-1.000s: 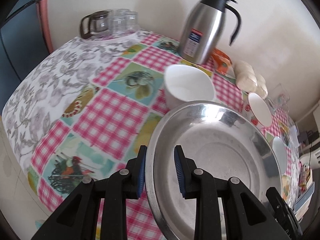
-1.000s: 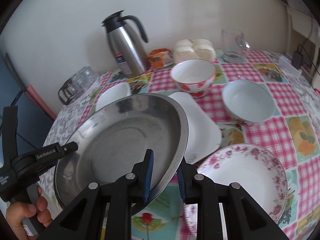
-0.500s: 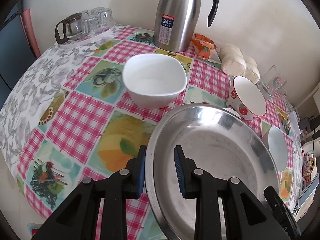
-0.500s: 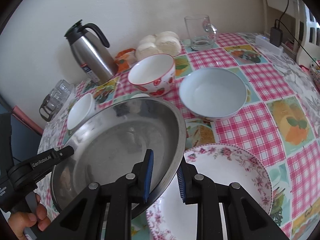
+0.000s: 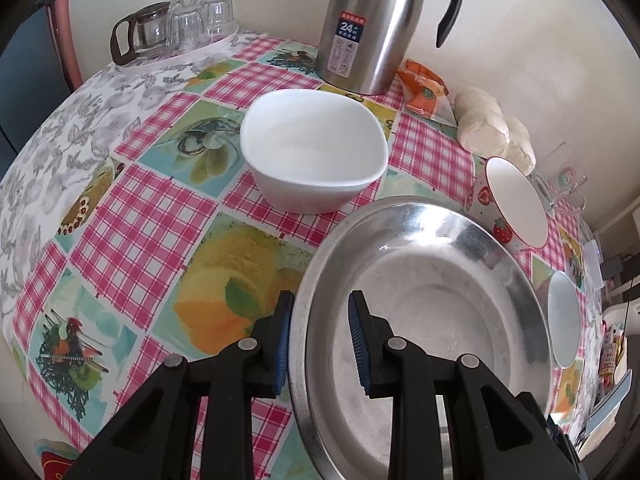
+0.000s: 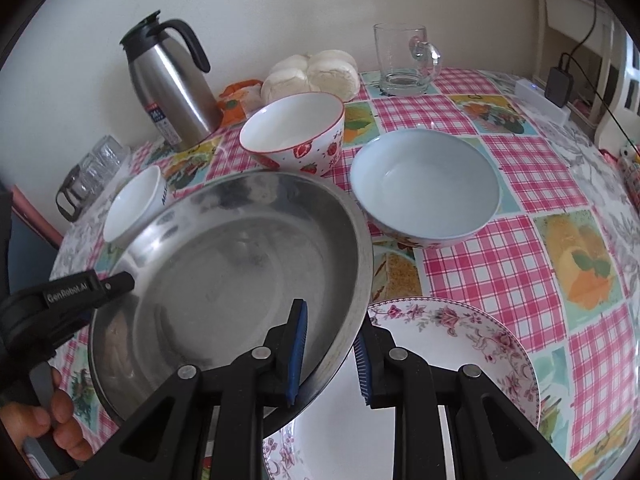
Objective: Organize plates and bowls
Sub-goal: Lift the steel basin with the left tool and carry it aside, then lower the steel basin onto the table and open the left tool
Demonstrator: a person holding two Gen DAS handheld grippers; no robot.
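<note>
A large steel plate (image 5: pixel 432 320) (image 6: pixel 240 272) is held in the air between both grippers. My left gripper (image 5: pixel 318 340) is shut on its left rim. My right gripper (image 6: pixel 330 354) is shut on its right rim. The plate's right edge hangs over a floral plate (image 6: pixel 460 360) on the table. A white squarish bowl (image 5: pixel 314 156) (image 6: pixel 134 210) sits beyond the steel plate. A strawberry bowl (image 5: pixel 512 204) (image 6: pixel 296 136) and a pale blue bowl (image 5: pixel 564 318) (image 6: pixel 426 188) stand on the checked tablecloth.
A steel thermos jug (image 5: pixel 372 24) (image 6: pixel 172 84), an orange packet (image 5: pixel 426 90), white buns (image 6: pixel 312 74), a glass mug (image 6: pixel 404 60) and a tray of glasses (image 5: pixel 176 28) stand along the wall. A charger and cable (image 6: pixel 560 84) lie at far right.
Both grippers have carried the steel plate to the right, over the floral plate. The white flat dish seen beneath it earlier is now hidden.
</note>
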